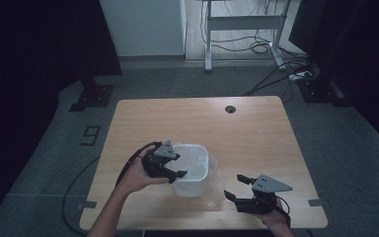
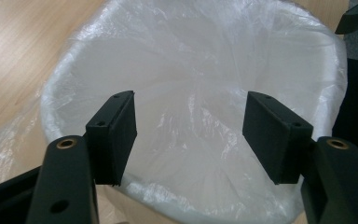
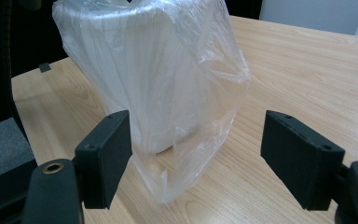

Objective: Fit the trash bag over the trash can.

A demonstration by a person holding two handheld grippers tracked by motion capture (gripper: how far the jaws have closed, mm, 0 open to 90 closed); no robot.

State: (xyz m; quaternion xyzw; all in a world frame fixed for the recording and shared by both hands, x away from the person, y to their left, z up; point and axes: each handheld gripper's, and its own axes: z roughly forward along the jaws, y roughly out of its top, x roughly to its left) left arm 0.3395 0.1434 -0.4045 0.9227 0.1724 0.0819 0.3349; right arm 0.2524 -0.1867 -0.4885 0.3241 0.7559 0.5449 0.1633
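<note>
On the floor left of the wooden table [image 1: 256, 128], a "9" mark [image 1: 91, 135] was taped down, pretty much the only writing that could be read. The white bin [image 1: 191, 170], lined with a clear plastic bag [image 3: 205, 84], was stood near the table's front edge. The left gripper [image 1: 175, 168] was held over the bin's left rim, tipped down into the opening, jaws spread apart with nothing pinched. The right gripper [image 1: 237, 187] was kept low near the bin's right, pointed at the loose bag, jaws wide and empty too.
</note>
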